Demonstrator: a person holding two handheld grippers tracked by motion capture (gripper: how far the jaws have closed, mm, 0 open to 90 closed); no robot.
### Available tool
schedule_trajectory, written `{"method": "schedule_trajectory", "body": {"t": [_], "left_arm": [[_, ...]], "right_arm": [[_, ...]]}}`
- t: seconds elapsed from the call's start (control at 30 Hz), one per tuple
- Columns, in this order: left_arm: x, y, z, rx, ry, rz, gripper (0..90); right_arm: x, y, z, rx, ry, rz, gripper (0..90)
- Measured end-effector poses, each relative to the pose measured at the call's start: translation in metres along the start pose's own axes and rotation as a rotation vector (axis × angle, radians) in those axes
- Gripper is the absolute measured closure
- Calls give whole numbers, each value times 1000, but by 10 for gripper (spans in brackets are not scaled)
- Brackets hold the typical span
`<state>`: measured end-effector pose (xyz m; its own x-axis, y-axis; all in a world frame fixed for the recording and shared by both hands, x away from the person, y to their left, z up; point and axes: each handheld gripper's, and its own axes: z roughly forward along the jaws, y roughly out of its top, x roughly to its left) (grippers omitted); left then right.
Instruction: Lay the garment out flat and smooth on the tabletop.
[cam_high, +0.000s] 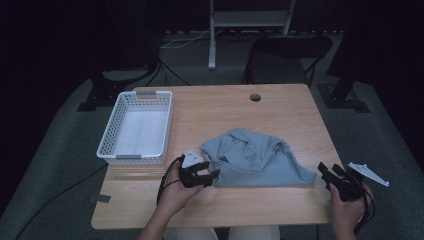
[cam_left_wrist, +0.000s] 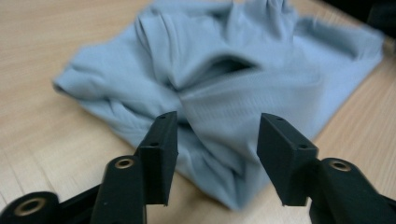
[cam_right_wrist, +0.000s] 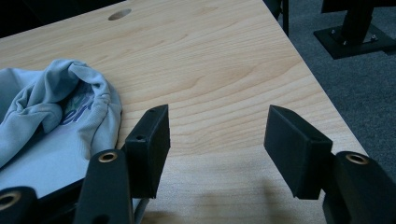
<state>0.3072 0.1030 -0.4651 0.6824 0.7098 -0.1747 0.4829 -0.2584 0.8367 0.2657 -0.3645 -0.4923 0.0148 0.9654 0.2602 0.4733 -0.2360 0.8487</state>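
Both grippers are standing with jaws apart and gripping nothing. The left gripper is holding its jaws roughly half open at the near left edge of the crumpled grey-blue shirt, cloth lying between them unpinched. The right gripper is gaping over bare table just beyond the shirt's right corner. A white basket is sitting left of the shirt.
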Motion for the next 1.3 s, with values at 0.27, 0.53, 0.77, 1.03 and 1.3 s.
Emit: {"method": "schedule_trajectory", "body": {"t": [0.27,0.53,0.77,1.03,1.3], "left_arm": [[12,0,29,30,-127,-51,484],[18,-3,38,49,-174,-144,497],[16,-4,32,7,-182,-100,841],[2,4,2,-28,-252,-51,878],[-16,-9,-20,78,-299,43,878]], "right_arm": [[-1,0,0,2,4,4,399],[-1,0,0,5,7,5,399],[-1,0,0,3,6,5,399],[-1,0,0,2,5,4,399],[-1,0,0,-1,2,6,400]]}}
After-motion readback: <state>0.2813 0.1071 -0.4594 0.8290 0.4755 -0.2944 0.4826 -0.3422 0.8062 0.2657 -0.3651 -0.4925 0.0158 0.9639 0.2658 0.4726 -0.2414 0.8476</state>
